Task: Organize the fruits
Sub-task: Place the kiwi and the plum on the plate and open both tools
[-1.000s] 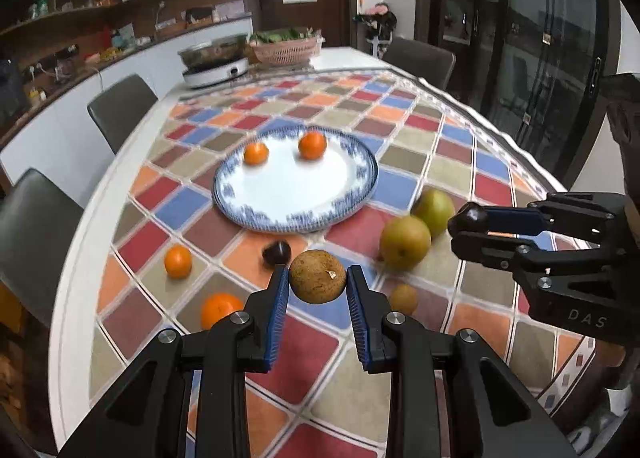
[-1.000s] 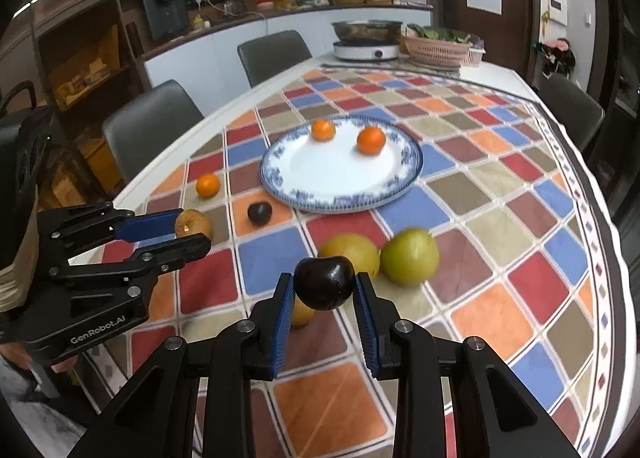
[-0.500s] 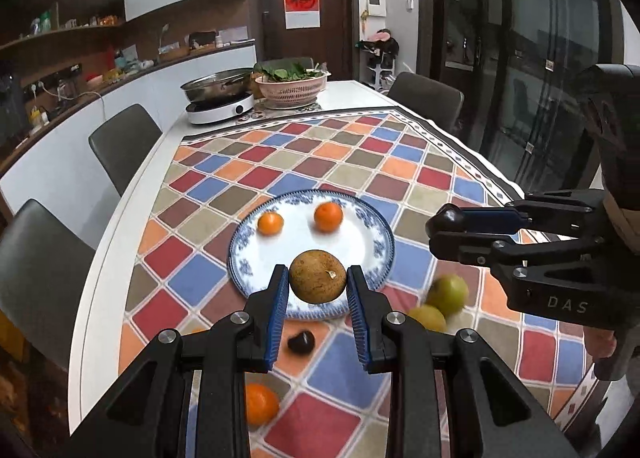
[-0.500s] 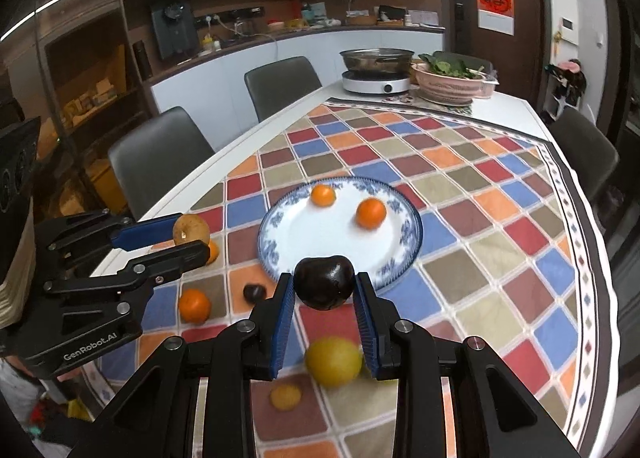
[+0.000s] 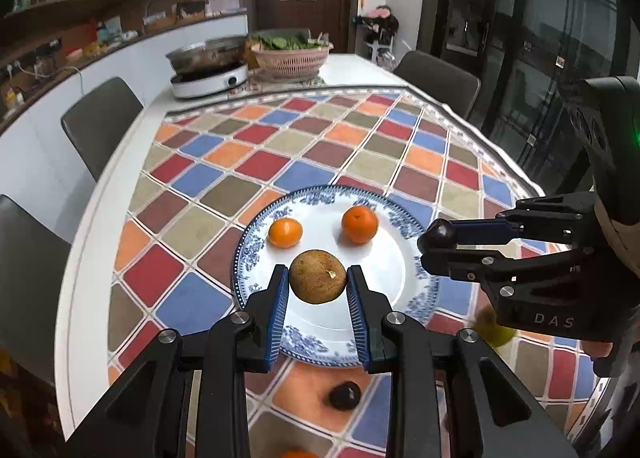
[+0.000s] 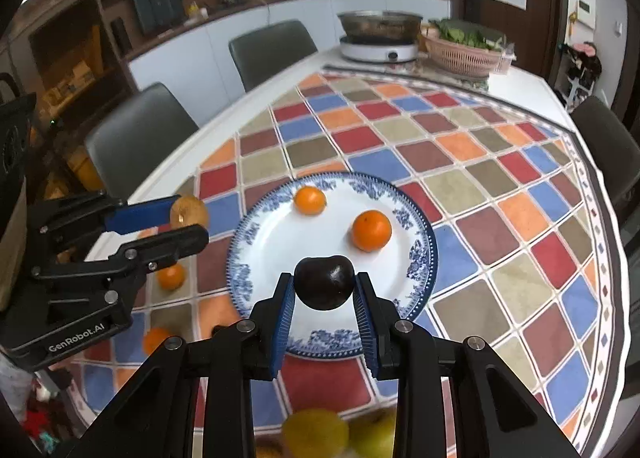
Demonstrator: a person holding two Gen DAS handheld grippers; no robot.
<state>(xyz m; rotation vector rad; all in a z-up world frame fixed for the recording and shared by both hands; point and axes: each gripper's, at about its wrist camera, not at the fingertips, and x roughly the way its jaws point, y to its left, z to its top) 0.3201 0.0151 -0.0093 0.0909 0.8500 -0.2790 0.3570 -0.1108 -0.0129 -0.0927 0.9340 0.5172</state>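
My left gripper [image 5: 318,278] is shut on a brown kiwi [image 5: 318,276] and holds it above the near part of the blue-and-white plate [image 5: 404,278]. My right gripper [image 6: 324,287] is shut on a dark plum [image 6: 324,281] above the same plate [image 6: 276,242]. Two oranges [image 5: 285,232] [image 5: 359,224] lie on the plate's far half. In the right wrist view the left gripper [image 6: 188,224] with the kiwi [image 6: 189,212] is at the left. In the left wrist view the right gripper [image 5: 434,244] with the plum [image 5: 439,233] is at the right.
On the checked tablecloth near the plate lie a second dark plum [image 5: 345,396], two small oranges [image 6: 171,276] [image 6: 155,340] and yellow-green fruits [image 6: 316,434] [image 5: 494,328]. At the table's far end stand a cooker with pot [image 5: 210,70] and a vegetable basket [image 5: 292,54]. Chairs [image 6: 136,138] line the sides.
Both grippers have risen and moved forward with their fruits, from over the near cloth to above the plate. The loose fruits now lie behind and below them.
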